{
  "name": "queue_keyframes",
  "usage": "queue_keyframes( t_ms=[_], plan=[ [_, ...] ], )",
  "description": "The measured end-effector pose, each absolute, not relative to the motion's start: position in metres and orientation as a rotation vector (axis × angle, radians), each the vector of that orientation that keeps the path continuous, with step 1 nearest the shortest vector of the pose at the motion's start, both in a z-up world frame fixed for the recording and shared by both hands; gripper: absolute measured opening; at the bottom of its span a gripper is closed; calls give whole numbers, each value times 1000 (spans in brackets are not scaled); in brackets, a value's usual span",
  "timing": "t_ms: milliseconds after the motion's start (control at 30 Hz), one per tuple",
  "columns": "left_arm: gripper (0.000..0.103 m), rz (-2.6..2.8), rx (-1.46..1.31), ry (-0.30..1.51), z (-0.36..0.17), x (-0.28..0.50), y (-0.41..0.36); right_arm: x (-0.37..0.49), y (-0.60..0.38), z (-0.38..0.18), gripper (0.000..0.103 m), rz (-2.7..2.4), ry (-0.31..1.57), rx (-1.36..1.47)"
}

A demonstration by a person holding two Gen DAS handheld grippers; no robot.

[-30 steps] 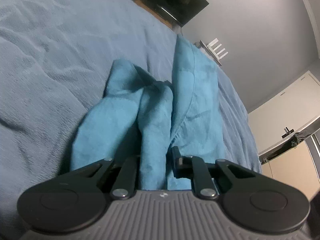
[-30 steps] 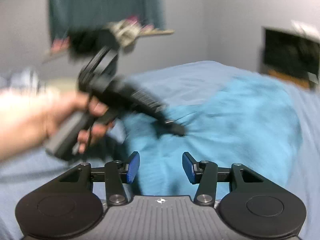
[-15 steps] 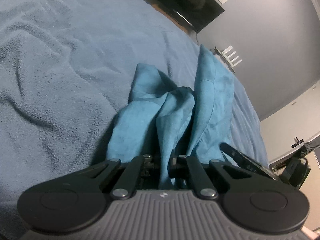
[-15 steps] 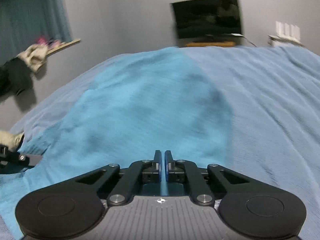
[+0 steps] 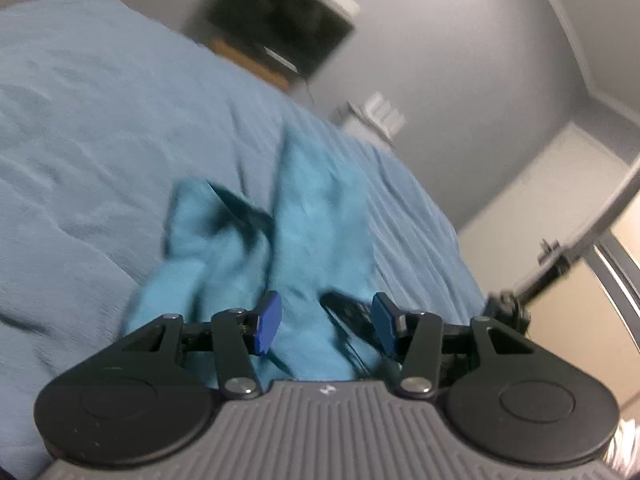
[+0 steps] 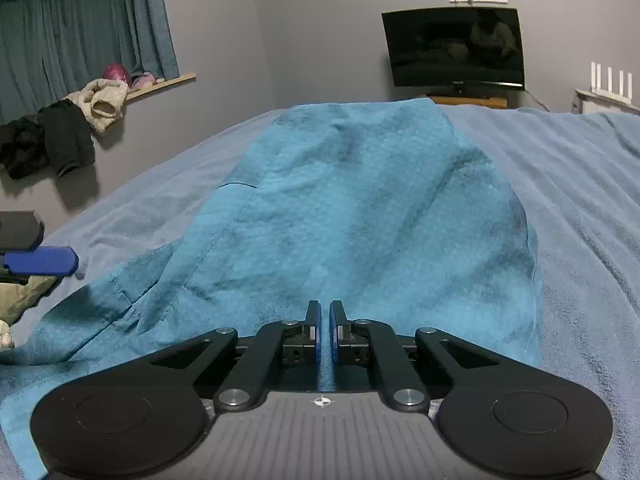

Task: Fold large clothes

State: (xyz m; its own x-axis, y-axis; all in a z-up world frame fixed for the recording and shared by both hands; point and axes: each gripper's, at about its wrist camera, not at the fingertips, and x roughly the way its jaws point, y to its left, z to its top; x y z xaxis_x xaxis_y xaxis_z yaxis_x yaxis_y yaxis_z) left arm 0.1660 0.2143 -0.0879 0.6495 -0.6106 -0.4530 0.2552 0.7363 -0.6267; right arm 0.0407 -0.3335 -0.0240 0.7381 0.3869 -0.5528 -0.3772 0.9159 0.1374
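Left gripper (image 5: 326, 322) just let go, jaws wide; right gripper (image 6: 325, 330) pinches near hem (garment (image 6: 360, 208) runs straight ahead).

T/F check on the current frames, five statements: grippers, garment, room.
1. The left gripper has its jaws open. True.
2. The right gripper has its jaws spread wide. False: they are closed on a fold of the teal garment.
3. The garment lies on a blue blanket. True.
4. The TV screen shows a bright picture. False: it is dark.
5. Dark clothes hang at the left, below the curtain. True.
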Motion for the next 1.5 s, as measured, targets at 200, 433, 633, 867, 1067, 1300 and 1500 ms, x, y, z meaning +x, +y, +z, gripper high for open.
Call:
queue_keyframes(
  t_ms=[200, 433, 633, 867, 1067, 1300, 1500],
  plan=[
    [47, -422, -504, 877, -117, 177, 200, 41, -335, -24, 8, 428, 606, 22],
    [42, -542, -607, 962, -146, 180, 208, 36, -332, -27, 10, 445, 592, 3],
    [6, -529, -629, 930, -147, 174, 215, 27, -370, -3, 25, 375, 500, 88],
    [4, -505, -635, 849, -130, 156, 229, 55, -452, -8, 30, -8, 601, 341],
    [4, -424, -662, 833, -126, 147, 249, 77, -412, -28, 4, 124, 691, 275],
    [4, -373, -746, 849, -145, 146, 266, 81, -376, -11, 25, 132, 534, 50],
    [4, -369, -775, 861, -152, 149, 273, 103, -355, -2, 34, 261, 499, 82]
  ],
)
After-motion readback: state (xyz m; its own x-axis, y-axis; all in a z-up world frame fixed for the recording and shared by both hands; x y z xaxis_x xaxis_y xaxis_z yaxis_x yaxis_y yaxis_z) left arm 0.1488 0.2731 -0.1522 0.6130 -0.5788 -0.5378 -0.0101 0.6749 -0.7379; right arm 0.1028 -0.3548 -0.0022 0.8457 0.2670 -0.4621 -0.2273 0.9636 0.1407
